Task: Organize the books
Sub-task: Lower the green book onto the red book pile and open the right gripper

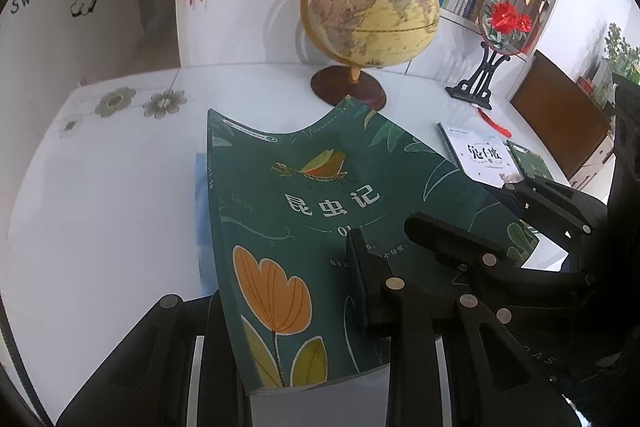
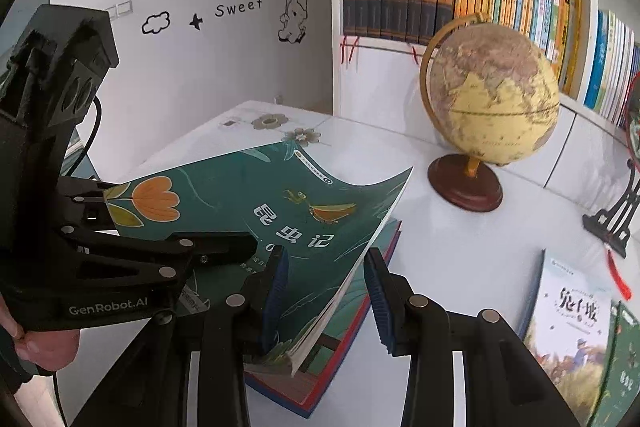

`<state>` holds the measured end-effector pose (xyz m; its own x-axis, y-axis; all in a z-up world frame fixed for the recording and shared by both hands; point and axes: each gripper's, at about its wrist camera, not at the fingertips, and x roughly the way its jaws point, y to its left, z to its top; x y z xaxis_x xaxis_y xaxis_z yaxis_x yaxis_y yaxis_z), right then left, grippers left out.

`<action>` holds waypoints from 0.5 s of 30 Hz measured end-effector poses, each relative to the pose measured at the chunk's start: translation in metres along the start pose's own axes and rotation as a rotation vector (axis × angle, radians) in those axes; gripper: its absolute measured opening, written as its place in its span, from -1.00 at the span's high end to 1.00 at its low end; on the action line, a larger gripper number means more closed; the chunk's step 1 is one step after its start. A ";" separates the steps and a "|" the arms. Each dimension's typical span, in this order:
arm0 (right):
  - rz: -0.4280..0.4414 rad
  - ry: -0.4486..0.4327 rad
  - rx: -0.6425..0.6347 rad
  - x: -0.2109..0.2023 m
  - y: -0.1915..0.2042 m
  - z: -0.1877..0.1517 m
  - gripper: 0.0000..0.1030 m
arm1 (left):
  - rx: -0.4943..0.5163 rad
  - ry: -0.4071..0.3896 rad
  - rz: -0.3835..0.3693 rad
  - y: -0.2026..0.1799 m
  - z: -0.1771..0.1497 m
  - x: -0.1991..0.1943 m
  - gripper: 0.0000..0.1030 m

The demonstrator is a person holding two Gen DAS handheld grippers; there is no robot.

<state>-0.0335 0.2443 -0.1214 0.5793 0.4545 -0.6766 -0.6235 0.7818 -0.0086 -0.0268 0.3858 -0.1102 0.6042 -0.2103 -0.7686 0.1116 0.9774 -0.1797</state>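
My left gripper (image 1: pixel 288 311) and right gripper (image 2: pixel 326 301) both clamped the green book (image 1: pixel 304 211) above the white table (image 1: pixel 100 187), globe (image 1: pixel 370 11) behind.

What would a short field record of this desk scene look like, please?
held item: green book, cover bent
left gripper: shut on the green book near the tulip corner
right gripper: shut on the green book at its page edge
beneath: thick book lying flat on the white table
nearby: globe, white picture book
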 end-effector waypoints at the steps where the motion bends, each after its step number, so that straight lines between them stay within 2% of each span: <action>1: -0.003 0.007 0.002 0.004 0.001 -0.001 0.26 | -0.003 0.003 -0.003 0.003 -0.002 0.003 0.51; 15: 0.001 0.088 0.057 0.027 0.002 -0.016 0.26 | -0.031 0.035 -0.017 0.018 -0.017 0.019 0.51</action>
<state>-0.0272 0.2513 -0.1510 0.5287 0.4183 -0.7386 -0.5921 0.8052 0.0322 -0.0270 0.3995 -0.1385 0.5740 -0.2283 -0.7864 0.0969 0.9725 -0.2117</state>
